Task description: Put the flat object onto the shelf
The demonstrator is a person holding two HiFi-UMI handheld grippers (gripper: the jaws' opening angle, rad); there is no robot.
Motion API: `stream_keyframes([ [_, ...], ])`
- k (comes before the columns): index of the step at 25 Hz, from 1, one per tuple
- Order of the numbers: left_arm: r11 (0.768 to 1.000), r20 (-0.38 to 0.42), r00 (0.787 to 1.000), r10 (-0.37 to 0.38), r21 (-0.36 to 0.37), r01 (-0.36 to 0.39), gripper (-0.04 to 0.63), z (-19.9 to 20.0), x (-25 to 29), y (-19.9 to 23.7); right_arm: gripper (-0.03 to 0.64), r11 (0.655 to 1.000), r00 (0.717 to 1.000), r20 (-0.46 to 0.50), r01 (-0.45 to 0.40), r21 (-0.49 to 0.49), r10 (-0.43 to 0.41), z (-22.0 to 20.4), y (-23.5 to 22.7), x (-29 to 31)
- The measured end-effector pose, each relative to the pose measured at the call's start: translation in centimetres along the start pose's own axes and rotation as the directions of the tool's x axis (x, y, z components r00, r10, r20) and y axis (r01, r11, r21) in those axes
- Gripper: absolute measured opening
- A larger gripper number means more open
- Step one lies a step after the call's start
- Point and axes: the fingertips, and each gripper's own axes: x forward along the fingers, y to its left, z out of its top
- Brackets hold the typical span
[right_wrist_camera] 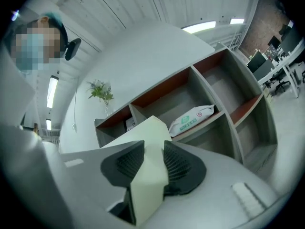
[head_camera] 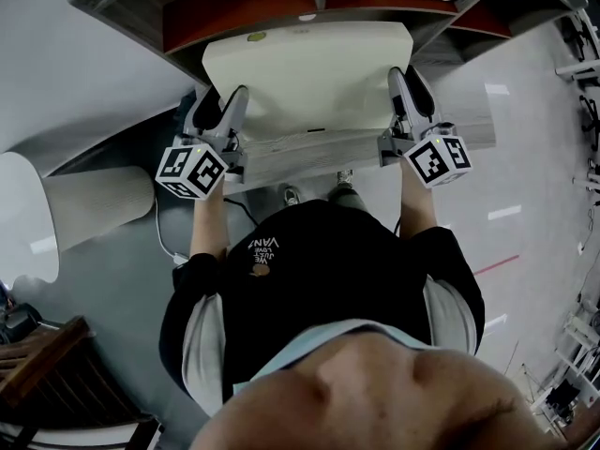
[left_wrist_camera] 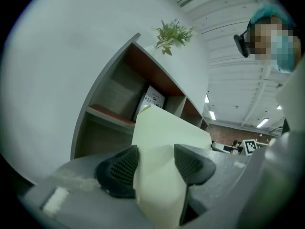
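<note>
Apparently flat object (head_camera: pixel 309 73) hides shelf (head_camera: pixel 244 12) edge.

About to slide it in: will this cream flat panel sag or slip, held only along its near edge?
Probably stiff: the cream flat panel juts out from the left gripper and right gripper without visible droop. Likely light for its size, since two edge grips carry it. Its smooth faces might slip, though ribbed pads press both sides.

Both forearms (head_camera: pixel 211 223) stretched forward. The left gripper (head_camera: pixel 219 109) and right gripper (head_camera: pixel 411 90) each pinched the flat object (head_camera: pixel 309 73), one at each side edge.
</note>
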Motion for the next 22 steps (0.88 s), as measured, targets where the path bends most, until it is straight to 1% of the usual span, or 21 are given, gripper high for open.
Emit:
stream_keyframes([
  [9, 0.996, 0.074, 0.996, -0.055, 0.080, 0.049, 0.244, 4.3, 0.8, -4.0, 0.115, 0.997, 0.993, 0.099, -0.055, -0.049, 0.059, 5.9, 0.6, -0.8],
  [11, 0.994, 0.095, 0.994, -0.059, 0.099, 0.049, 0.244, 6.9, 1.3, -5.3, 0.115, 0.995, 0.990, 0.120, -0.069, -0.065, 0.077, 8.6, 1.2, -0.4],
  [14, 0.988, 0.118, 0.990, -0.077, 0.142, 0.060, 0.241, 11.4, 2.1, -7.9, 0.115, 0.992, 0.983, 0.152, -0.089, -0.092, 0.103, 13.8, 2.3, 0.3],
  [16, 0.985, 0.134, 0.987, -0.083, 0.160, 0.061, 0.241, 13.1, 2.5, -8.9, 0.115, 0.989, 0.979, 0.169, -0.100, -0.107, 0.117, 15.7, 2.7, 0.5],
  [22, 0.976, 0.187, 0.977, -0.099, 0.208, 0.059, 0.238, 14.9, 2.5, -9.8, 0.109, 0.982, 0.965, 0.212, -0.124, -0.142, 0.152, 16.8, 3.0, 0.5],
])
